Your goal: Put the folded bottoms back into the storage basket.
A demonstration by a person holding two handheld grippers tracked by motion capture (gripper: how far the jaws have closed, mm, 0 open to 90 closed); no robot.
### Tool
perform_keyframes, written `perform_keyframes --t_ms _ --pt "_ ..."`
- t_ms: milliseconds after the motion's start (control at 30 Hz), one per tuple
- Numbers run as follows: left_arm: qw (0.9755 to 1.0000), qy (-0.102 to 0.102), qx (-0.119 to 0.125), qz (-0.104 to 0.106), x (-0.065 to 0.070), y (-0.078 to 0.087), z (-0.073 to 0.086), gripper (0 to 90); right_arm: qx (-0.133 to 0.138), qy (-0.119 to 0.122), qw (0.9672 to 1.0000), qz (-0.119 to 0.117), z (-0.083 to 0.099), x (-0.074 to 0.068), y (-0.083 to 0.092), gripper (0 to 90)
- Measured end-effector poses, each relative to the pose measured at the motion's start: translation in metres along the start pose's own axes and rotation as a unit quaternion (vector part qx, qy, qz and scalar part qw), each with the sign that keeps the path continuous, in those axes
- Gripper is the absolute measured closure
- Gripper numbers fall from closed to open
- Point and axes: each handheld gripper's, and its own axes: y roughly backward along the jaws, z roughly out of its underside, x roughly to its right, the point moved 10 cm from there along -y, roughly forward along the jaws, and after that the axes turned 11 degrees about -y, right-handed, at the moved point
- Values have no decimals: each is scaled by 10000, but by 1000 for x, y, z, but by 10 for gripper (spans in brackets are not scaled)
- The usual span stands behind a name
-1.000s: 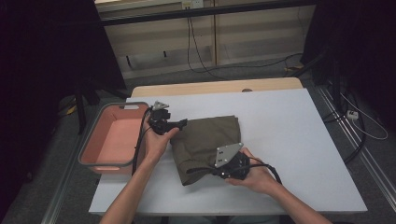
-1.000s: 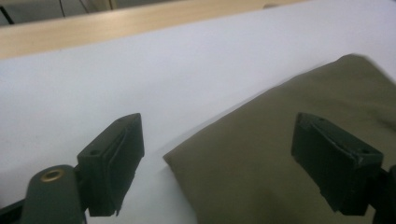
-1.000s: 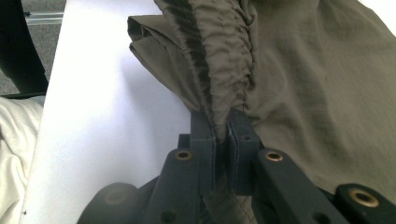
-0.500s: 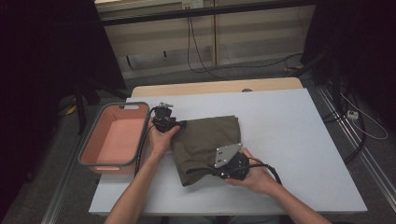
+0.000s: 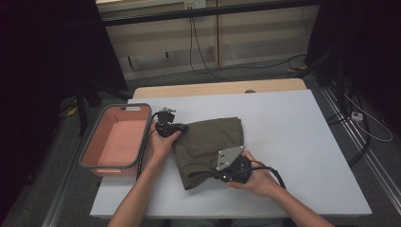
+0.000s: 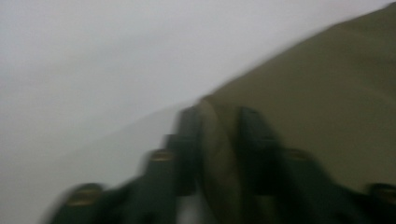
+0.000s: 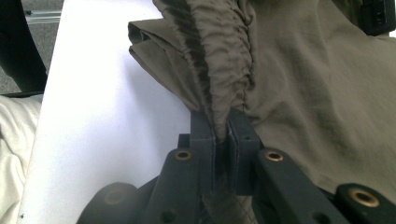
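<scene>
An olive garment [image 5: 208,142] lies folded on the white table [image 5: 293,142]. My left gripper [image 5: 178,127] sits at its far left corner. In the blurred left gripper view its jaws [image 6: 217,140] have just been closing, and a fold of the olive cloth [image 6: 322,102] fills the gap between them. My right gripper [image 5: 218,176], with its grey plate on top, is at the garment's near edge. In the right gripper view it [image 7: 219,135] is shut on the gathered elastic waistband [image 7: 224,56].
A salmon-pink bin [image 5: 90,161] with a grey rim stands at the table's left edge, close to my left hand. The table's right half is bare white surface. Cables [image 5: 203,52] run over the floor behind the table.
My left gripper has sunk a little onto the garment's far left corner, and its jaws have closed on the cloth. The right gripper and the garment's near edge have stayed put.
</scene>
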Motion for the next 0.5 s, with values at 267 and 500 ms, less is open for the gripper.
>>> perform_keyframes --t_ms 267,500 --pt "9992 -272 14 -302 5 1 -2 853 27 6 10000 -31 0 0 1 836" --pt "9984 -308 352 -318 7 13 -14 858 127 -12 9999 -21 -1 1 4 836"
